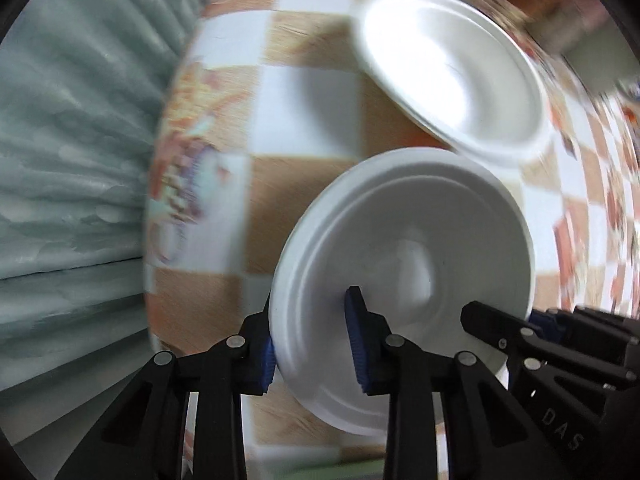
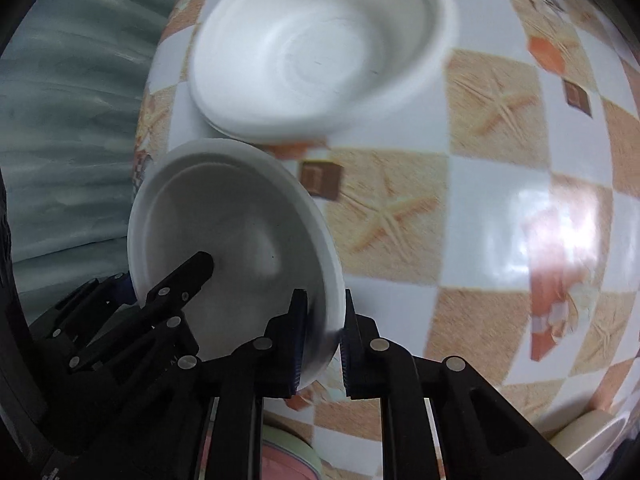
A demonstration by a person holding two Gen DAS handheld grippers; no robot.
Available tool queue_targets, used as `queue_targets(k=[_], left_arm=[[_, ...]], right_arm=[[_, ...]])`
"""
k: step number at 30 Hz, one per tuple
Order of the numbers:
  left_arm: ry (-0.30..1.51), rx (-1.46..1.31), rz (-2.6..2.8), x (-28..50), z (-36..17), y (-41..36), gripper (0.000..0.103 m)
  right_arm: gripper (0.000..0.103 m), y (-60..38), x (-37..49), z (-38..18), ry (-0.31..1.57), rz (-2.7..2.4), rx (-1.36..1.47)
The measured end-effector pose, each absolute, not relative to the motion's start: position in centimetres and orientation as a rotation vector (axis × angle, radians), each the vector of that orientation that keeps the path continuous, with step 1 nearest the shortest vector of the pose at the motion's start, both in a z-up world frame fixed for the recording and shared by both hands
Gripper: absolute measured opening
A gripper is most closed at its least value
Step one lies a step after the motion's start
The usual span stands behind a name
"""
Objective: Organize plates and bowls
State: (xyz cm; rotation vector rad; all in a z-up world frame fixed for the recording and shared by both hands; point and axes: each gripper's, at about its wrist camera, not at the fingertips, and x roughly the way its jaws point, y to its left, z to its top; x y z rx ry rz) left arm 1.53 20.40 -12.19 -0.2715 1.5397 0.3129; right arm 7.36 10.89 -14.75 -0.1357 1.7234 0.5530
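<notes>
The left gripper is clamped on the rim of a white bowl, one blue pad inside the bowl and the other pad outside its wall. The bowl is held tilted, its hollow facing the left camera, and fills the view from 6 to 3 o'clock of centre. At 4 o'clock the right gripper's black fingers reach onto the same bowl's far rim.

In the right view the right gripper pinches the opposite edge of that bowl, its rim caught between the two toothed pads, one finger inside and one outside. The left gripper's black fingers show at 8 o'clock, one fingertip lying inside the bowl. So both grippers hold one bowl, above the table.

At 12 o'clock of the held bowl, just beyond it, a second white bowl sits upright on a plate whose edge peeks out under it; in the left view this bowl lies at 1 o'clock, blurred. They rest on a table covered in an orange-and-white checked cloth with starfish prints. A pale green pleated curtain hangs at 9 o'clock in both views.
</notes>
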Motion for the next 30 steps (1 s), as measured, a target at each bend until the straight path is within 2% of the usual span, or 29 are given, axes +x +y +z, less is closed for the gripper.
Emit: queue_targets(k=[16,23,30], left_arm=[[1.606,-0.019,0.038,-3.5,-12.8,1.9,0.035],[1.621,0.06,-0.064,-4.7,-13.0,-2.9,0.035],[1.623,0.075,-0.059,-6.2,-12.5,-3.9,0.035]], right_arm=[[0.019,-7.3,-0.8,-15.2,1.789,0.326,-0.051],[0.019,-12.5,-2.4,-16.2,1.802,0.265,-0.009],[0.019,-15.5,-3.6,-16.6,1.814,0.265,0.012]])
